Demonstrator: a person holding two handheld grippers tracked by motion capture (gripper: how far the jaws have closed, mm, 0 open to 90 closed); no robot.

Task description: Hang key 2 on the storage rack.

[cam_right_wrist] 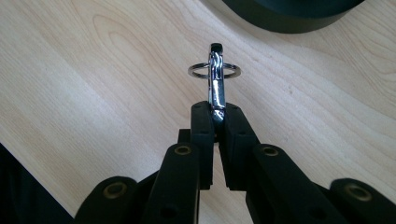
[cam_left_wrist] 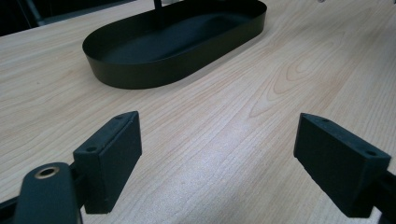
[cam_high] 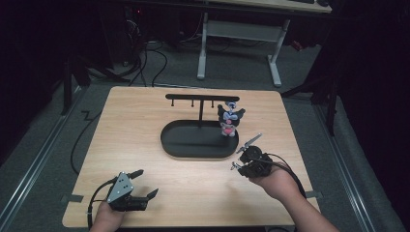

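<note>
At the near left corner of the wooden desk [cam_high: 145,116], the left gripper [cam_high: 143,184] sits low in the person's left hand [cam_high: 105,217], a grey three-cornered plate on its top and a cable trailing off toward the desk edge. Its fingers [cam_left_wrist: 109,158] stand wide apart with nothing between them; in the left gripper view bare wood shows in the gap and the ends point toward the tray. In the middle of the desk lies a black oval tray [cam_high: 170,145] with a low wall, and from it rises a thin black post carrying a black crossbar rack [cam_high: 200,97] with small pegs hanging under it. At the right end of that rack, over the right end of the tray, hangs a small plush toy [cam_high: 229,119], dark with pink and white parts; how it is hooked on is too small to tell. Just right of the tray and nearer the person, the right gripper [cam_high: 247,145] is held in the right hand [cam_high: 273,181], raised and tilted toward the tray. Its fingers [cam_right_wrist: 203,135] are pressed together on a shiny metal clip [cam_right_wrist: 216,84], which sticks out beyond the tips. In the right gripper view a thin metal ring [cam_right_wrist: 214,70] sits around the clip near its far end, and the clip hangs above the wood just short of the tray's wall.
</note>
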